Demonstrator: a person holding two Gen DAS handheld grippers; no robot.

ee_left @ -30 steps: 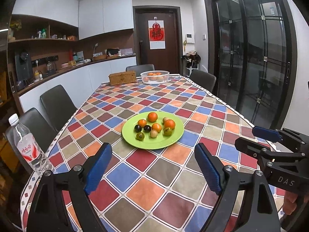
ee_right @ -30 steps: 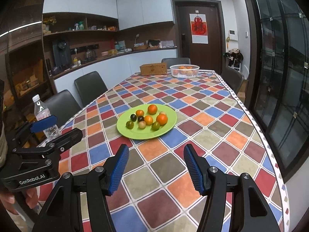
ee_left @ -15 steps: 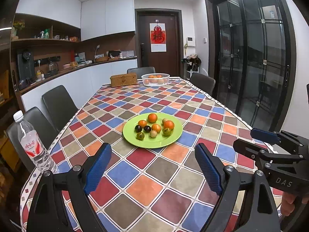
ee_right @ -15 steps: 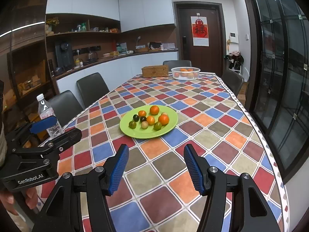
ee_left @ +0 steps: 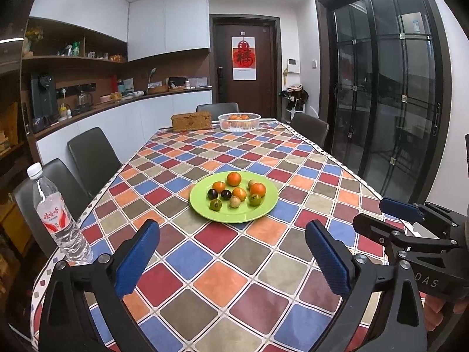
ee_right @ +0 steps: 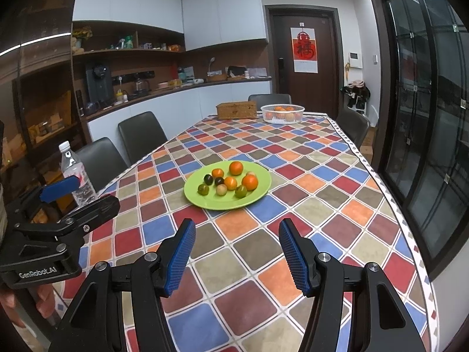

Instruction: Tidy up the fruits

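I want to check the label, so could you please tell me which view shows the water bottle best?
The left wrist view: the water bottle stands whole and unobstructed. In the right wrist view, the left gripper's blue finger covers its middle.

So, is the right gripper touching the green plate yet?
Apart. The right wrist view shows the right gripper open, with a stretch of bare tablecloth between its jaws and the green plate's near rim.

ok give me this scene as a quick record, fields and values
surface: table with checkered cloth
plate: green, mid-table, holds nine small fruits
fruit colours: four orange, two dark, two green, one tan
basket: white, far end, holds orange fruit
box: woven, left of basket
bottle: upright, near left edge
left tongs: open, empty
right tongs: open, empty
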